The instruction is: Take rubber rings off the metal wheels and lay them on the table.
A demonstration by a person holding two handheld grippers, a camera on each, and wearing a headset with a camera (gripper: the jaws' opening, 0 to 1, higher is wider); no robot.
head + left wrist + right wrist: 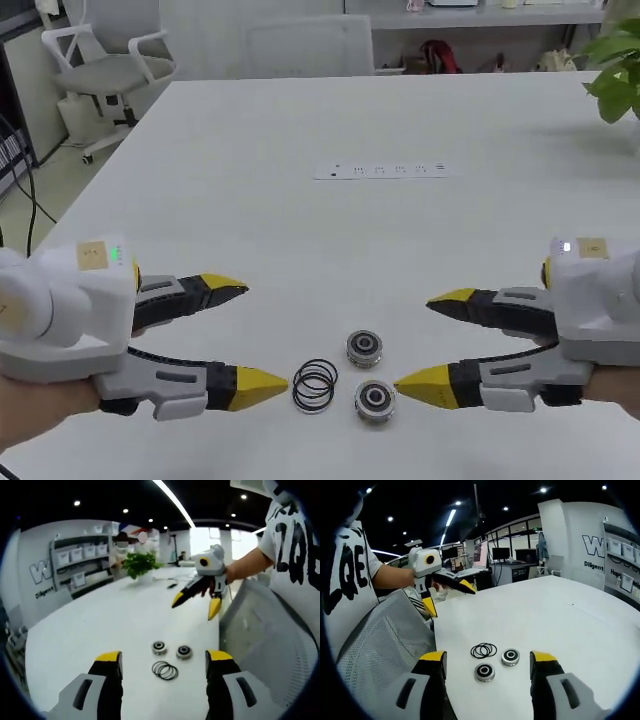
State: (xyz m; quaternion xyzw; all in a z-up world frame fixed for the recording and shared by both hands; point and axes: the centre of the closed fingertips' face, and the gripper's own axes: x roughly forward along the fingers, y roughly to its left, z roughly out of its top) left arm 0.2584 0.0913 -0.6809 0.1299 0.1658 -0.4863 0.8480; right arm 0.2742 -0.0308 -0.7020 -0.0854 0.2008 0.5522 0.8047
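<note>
Head view: my left fingers [240, 385] and right fingers [430, 382] gape empty; a glancing pinch could skid the metal wheels [364, 347] beside the rubber rings [314, 385].

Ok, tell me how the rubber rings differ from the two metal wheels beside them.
The rubber rings are thin black loops with the table showing through; the metal wheels are thick silver discs with dark centres. The rings overlap in one loose pile; the wheels lie apart from each other. Both lie flat on the white table between the left gripper and right gripper, held by neither.
</note>
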